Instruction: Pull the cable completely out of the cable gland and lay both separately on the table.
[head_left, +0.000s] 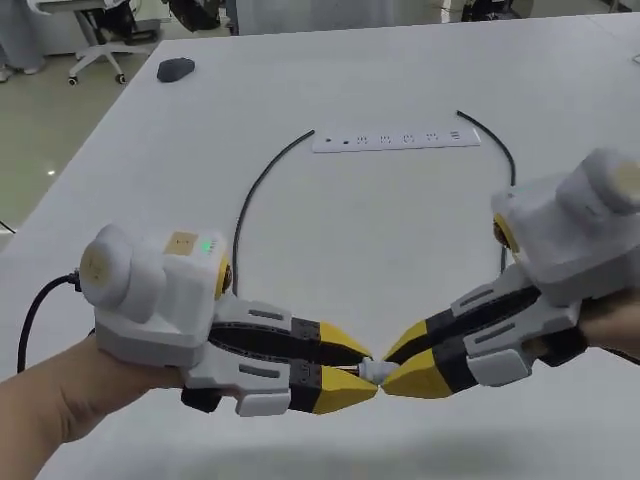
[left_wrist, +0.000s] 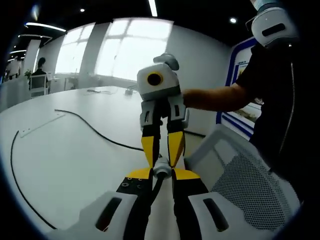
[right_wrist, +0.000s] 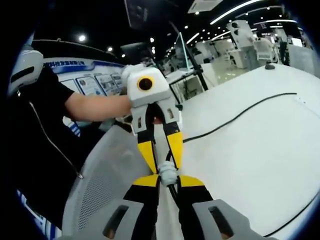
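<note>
A small white cable gland (head_left: 368, 372) is held above the white table (head_left: 350, 250), pinched from opposite ends. My left gripper (head_left: 372, 368) comes from the left and is shut on the gland (left_wrist: 161, 169). My right gripper (head_left: 386, 372) comes from the right and is shut on the gland's other end (right_wrist: 168, 173). The black cable (head_left: 245, 205) runs through the gland and passes back between each gripper's jaws. Its two long ends lie curved on the table (left_wrist: 95, 131) (right_wrist: 240, 114). Both sets of yellow tips nearly touch.
A white power strip (head_left: 395, 140) lies at the far middle of the table, between the cable's two ends. A dark mouse (head_left: 176, 69) sits at the far left. A grey mesh chair (left_wrist: 240, 175) stands at the table's near edge by the person.
</note>
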